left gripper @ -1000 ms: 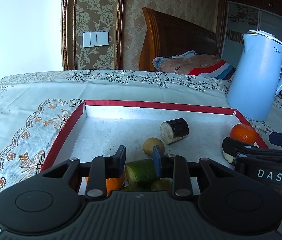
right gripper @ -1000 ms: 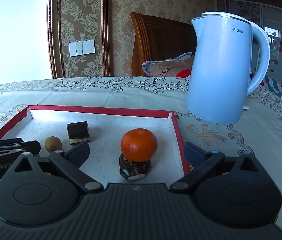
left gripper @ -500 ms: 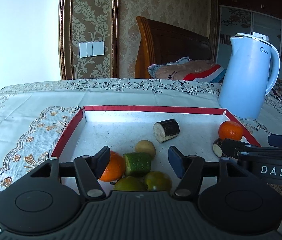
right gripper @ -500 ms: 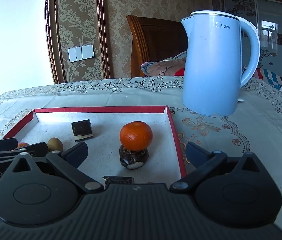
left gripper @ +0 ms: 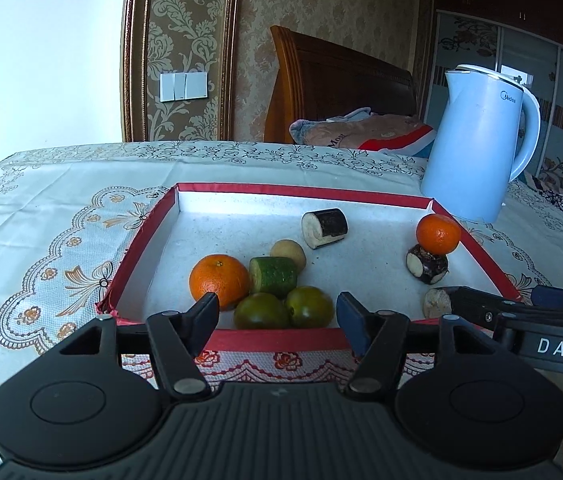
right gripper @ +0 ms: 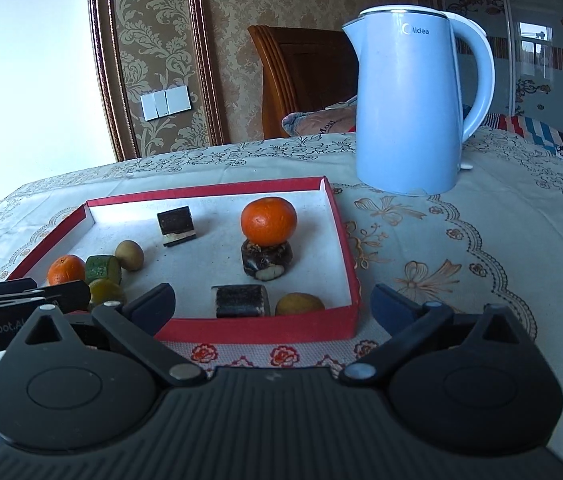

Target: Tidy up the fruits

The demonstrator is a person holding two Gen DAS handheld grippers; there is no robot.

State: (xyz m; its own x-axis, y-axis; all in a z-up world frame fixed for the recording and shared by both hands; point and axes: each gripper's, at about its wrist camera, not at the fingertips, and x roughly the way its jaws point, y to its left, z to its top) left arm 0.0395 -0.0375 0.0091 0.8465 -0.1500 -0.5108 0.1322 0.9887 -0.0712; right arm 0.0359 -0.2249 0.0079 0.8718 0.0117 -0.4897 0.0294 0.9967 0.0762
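Note:
A red-rimmed tray holds the fruit. Near its front left lie an orange, a green cut piece, two green fruits and a tan fruit. A small orange rests on a dark stub. My left gripper hangs open over the tray's near rim, holding nothing. My right gripper is open and empty at the front right, just before a dark piece and a tan fruit.
A pale blue kettle stands on the patterned tablecloth behind the tray's right corner. A dark cane piece lies mid-tray. A wooden headboard and bedding are beyond the table.
The left gripper's jaws have opened, and it has drawn back from the green piece toward the tray's near rim. The right gripper, still open, has also pulled back.

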